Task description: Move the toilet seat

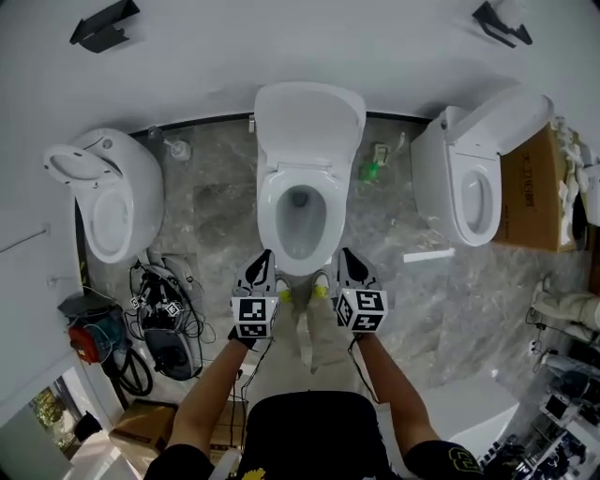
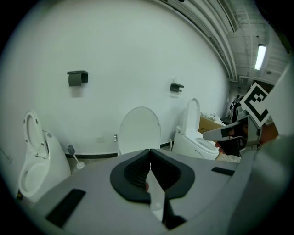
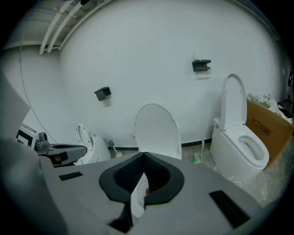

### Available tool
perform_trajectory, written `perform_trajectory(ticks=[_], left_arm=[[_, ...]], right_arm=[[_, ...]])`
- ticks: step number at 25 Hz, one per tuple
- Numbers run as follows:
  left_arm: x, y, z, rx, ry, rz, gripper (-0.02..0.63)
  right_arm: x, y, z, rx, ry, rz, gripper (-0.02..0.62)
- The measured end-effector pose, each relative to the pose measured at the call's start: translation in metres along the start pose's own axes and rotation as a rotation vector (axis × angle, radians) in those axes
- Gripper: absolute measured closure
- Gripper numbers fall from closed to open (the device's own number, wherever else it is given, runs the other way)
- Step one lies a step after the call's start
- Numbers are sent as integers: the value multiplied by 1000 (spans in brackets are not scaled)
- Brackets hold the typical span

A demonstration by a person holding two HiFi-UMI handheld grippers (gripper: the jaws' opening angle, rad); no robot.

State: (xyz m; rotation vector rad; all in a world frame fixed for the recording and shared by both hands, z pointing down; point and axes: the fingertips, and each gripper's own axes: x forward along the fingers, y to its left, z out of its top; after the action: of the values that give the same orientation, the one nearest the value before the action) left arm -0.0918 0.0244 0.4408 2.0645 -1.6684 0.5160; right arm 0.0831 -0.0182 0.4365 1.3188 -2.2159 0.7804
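The job looks barely begun. The toilet seat (image 1: 269, 211) appears to lie flat on the bowl (image 1: 298, 225) of the middle toilet, straight ahead of the person, while the lid (image 1: 309, 117) stands up against the wall (image 1: 281, 42). I cannot be fully sure the ring is the seat and not the bare rim, since both are the same white.

The left tongs (image 1: 264, 257) and the right tongs (image 1: 346, 255) hang side by side just short of the bowl's front edge, near it but not touching. Each pair is pressed together with nothing between the pads (both gripper views show the dark pads meeting in a line). So nothing is gripped yet. What I judge is left is all of it: open up, get hold of the seat's front edge and swing it on its hinge.

The floor (image 1: 216, 206) is grey marbled stone, bare around the bowl. The wall is plain white with two dark holders (image 1: 103, 26) mounted on it. A second toilet (image 1: 112, 202) stands to the left and a third (image 1: 473, 183) to the right with its lid raised, a cardboard box (image 1: 527, 187) behind it. A tangle of cables (image 1: 164, 323) lies on the floor at the person's left, and a toilet brush (image 1: 173, 145) stands by the wall
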Motion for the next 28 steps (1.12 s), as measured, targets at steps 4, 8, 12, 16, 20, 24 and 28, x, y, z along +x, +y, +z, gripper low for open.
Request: perform_trajectory(ticks=[4, 8, 12, 16, 20, 24, 28], left_arm=[[36, 7, -37, -66, 47, 10, 586], [63, 14, -75, -111, 82, -3, 586], [86, 12, -116, -180, 113, -94, 586], [102, 23, -161, -154, 175, -60, 586], [116, 34, -195, -146, 207, -36, 586], [129, 42, -224, -120, 235, -29, 586], [141, 49, -248, -117, 257, -19, 586]], right_arm=[[30, -14, -37, 16, 52, 5, 568], [62, -26, -73, 46, 97, 3, 568], [94, -37, -104, 57, 123, -9, 568], [121, -45, -137, 70, 151, 2, 568], [139, -57, -169, 73, 168, -17, 568], [152, -66, -198, 78, 195, -38, 568], [165, -71, -221, 64, 219, -42, 568]])
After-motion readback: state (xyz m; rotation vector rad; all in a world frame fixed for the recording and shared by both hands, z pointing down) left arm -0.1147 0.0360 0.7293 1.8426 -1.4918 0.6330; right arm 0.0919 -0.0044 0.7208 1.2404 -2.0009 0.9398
